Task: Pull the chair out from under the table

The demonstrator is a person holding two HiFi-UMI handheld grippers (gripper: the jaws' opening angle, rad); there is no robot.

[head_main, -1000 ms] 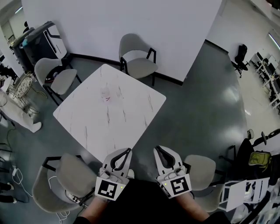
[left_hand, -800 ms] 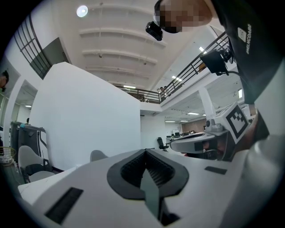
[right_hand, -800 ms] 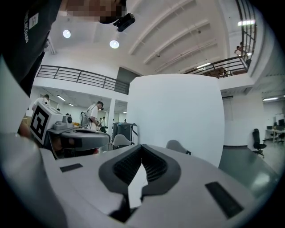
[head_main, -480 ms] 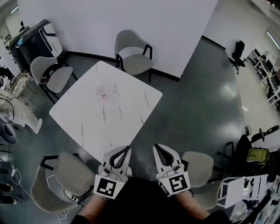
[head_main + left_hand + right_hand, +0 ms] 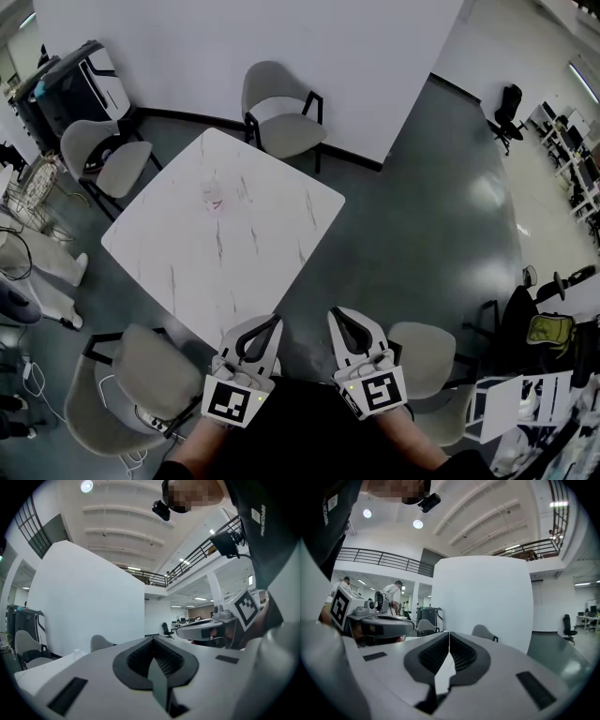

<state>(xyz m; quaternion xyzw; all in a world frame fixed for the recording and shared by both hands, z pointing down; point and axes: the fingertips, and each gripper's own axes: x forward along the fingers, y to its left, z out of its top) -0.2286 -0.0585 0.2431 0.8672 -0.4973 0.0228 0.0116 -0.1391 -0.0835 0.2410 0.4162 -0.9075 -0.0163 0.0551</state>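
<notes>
Left gripper [image 5: 271, 325] and right gripper [image 5: 338, 321] were both held level side by side, just off the near corner of the table [image 5: 225, 234]. Both gripper views showed the jaws pressed together with nothing between them. No chair was touched.

Four grey chairs stood round the table:
- near-left chair [image 5: 131, 389], against the table's near-left side, seat mostly out from under the top
- near-right chair [image 5: 427, 361], apart from the table, just right of the right gripper
- far chair [image 5: 281, 117], at the table's far side
- left-side chair [image 5: 108, 159], at the table's far-left side

Which one was meant could not be told. The near-left chair looked the likeliest, being closest in to the table and beside the left gripper.

Risks, as judged:
- Closed jaws cannot take a chair back. They would need opening first, or they would only nudge the chair.
- Loose cables [image 5: 33, 380] lay on the floor beyond the near-left chair, away from the table. Dragging it that way could snag a leg.
- A pull off to one side could knock a chair leg against the table's base.

Against the earlier head view, the table and all four chairs sat a little further left in the picture. The grippers kept their place at the near corner. It looked like a small turn of the head, not movement of the furniture.
</notes>
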